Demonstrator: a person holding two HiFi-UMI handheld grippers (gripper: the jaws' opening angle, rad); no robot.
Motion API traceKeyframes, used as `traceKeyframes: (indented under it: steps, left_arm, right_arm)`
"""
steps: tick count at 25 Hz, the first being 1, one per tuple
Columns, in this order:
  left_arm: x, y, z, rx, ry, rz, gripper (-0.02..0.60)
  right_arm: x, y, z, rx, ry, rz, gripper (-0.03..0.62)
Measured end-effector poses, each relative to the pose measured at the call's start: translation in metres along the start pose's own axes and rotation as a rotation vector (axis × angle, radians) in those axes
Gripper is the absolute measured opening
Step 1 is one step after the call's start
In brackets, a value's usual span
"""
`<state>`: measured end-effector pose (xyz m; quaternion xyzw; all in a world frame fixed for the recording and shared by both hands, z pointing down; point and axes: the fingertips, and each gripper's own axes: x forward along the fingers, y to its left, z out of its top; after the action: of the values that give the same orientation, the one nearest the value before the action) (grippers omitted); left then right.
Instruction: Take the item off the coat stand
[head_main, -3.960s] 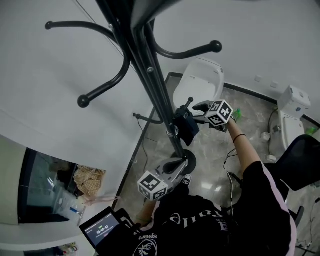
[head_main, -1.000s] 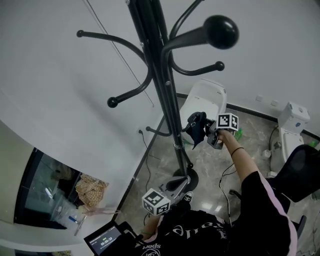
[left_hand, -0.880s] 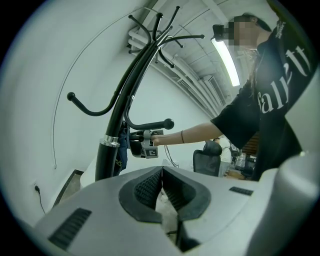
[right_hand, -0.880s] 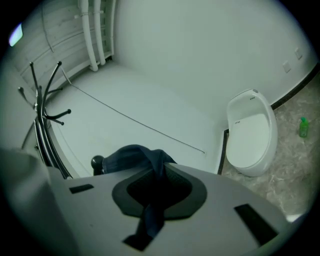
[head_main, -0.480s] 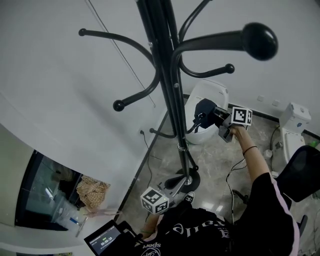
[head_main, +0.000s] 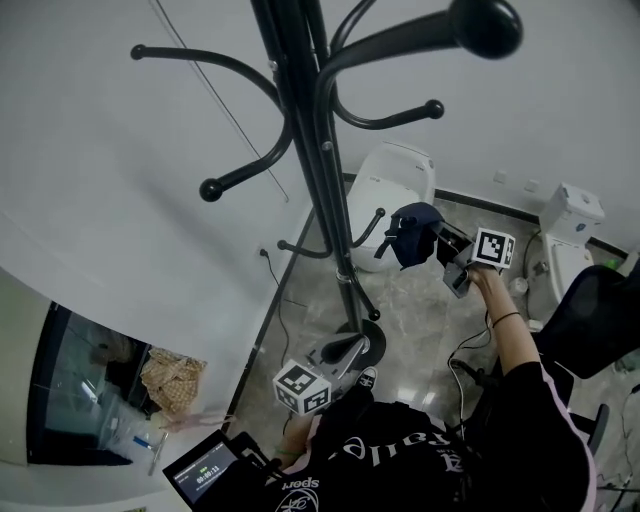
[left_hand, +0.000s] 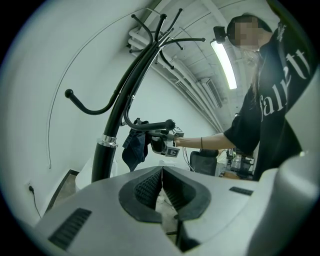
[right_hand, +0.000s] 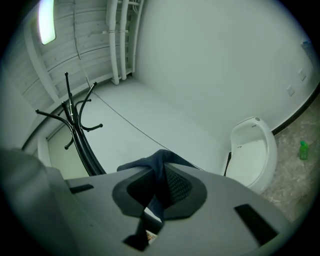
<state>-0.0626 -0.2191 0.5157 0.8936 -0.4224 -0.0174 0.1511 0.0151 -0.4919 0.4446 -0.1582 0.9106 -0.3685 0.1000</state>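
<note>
Right gripper (right_hand: 159, 187) pinches limp, crumpled dark blue cloth (right_hand: 161, 159) between ribbed pads, with the curved black metal coat stand (right_hand: 76, 122) to its left. Left gripper (left_hand: 161, 180) is closed and empty.

Read white print on the black shirt (head_main: 430, 460): the word "sport", upside down at its lower edge, beside larger script too curled to spell out. Caught the letters "alett" across that shirt's front in the left gripper view. Saw green digits on the tablet screen (head_main: 207, 474) left of the shirt, too small to read.
</note>
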Motion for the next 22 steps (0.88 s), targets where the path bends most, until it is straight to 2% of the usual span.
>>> traceKeyframes:
  steps: [1,3,5,6,8,9,12,16,22]
  left_arm:
    - [0.000,-0.002,-0.001,-0.002,-0.002,-0.001,0.005]
    - [0.001,-0.007,-0.003,-0.008,-0.005,-0.002,0.005]
    - [-0.001,-0.015,-0.005,-0.013,-0.004,0.000,0.005]
    - [-0.002,-0.019,-0.008,-0.016,-0.001,0.002,0.005]
    - [-0.006,-0.028,-0.014,-0.024,0.008,0.006,0.005]
    - [-0.008,-0.032,-0.018,-0.028,0.014,0.008,0.005]
    - [-0.013,-0.045,-0.027,-0.031,0.025,0.015,0.005]
    - [-0.019,-0.060,-0.038,-0.032,0.044,0.022,0.005]
    - [-0.023,-0.079,-0.043,-0.026,0.073,0.003,0.005]
  right_arm:
    - [-0.012,-0.002,-0.002,-0.013,-0.007,-0.044,0.035]
    - [-0.044,-0.017,-0.011,-0.023,-0.005,-0.203,0.035]
    - [-0.069,-0.015,-0.022,-0.012,-0.010,-0.262,0.035]
    - [-0.078,-0.008,-0.028,0.003,-0.022,-0.244,0.035]
    - [-0.088,0.016,-0.040,0.041,-0.056,-0.136,0.035]
    - [-0.095,0.024,-0.048,0.054,-0.064,-0.112,0.035]
    - [-0.129,0.023,-0.073,0.060,-0.054,-0.201,0.035]
    - [-0.158,0.042,-0.104,0.074,-0.081,-0.197,0.035]
    - [-0.196,0.068,-0.158,0.014,-0.047,-0.271,0.035]
